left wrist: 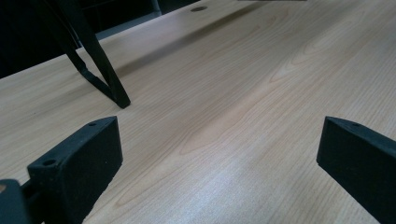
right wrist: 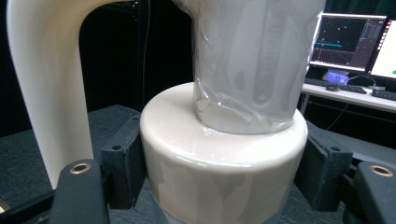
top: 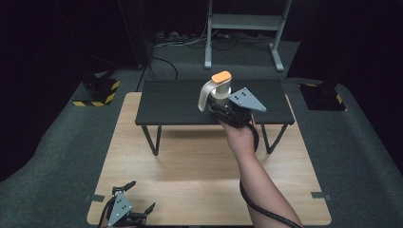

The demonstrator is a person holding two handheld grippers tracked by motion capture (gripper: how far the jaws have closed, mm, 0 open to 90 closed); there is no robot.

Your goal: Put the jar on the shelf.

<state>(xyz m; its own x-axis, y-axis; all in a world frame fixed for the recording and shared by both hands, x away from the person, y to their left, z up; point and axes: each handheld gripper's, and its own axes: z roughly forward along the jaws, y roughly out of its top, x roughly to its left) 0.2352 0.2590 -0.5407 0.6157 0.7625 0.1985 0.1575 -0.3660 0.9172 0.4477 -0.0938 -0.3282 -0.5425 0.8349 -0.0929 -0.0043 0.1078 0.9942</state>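
Item: cream jug (top: 215,91) with an orange lid (top: 221,76) and a curved cream handle (top: 205,96). Location: upright over the dark raised shelf (top: 180,102) that stands on the pale wooden surface (top: 190,175), towards the shelf's right half; whether its base touches the shelf cannot be told.

Right tool (top: 227,111): closed on the jug, pads pressed against both sides of its wide lower body (right wrist: 219,163); handle at left in the right gripper view.

Left tool (top: 138,202): at the near left edge of the surface, jaws spread wide, nothing between them, bare wood (left wrist: 224,116) beneath. A black shelf leg (left wrist: 100,65) stands ahead of it.
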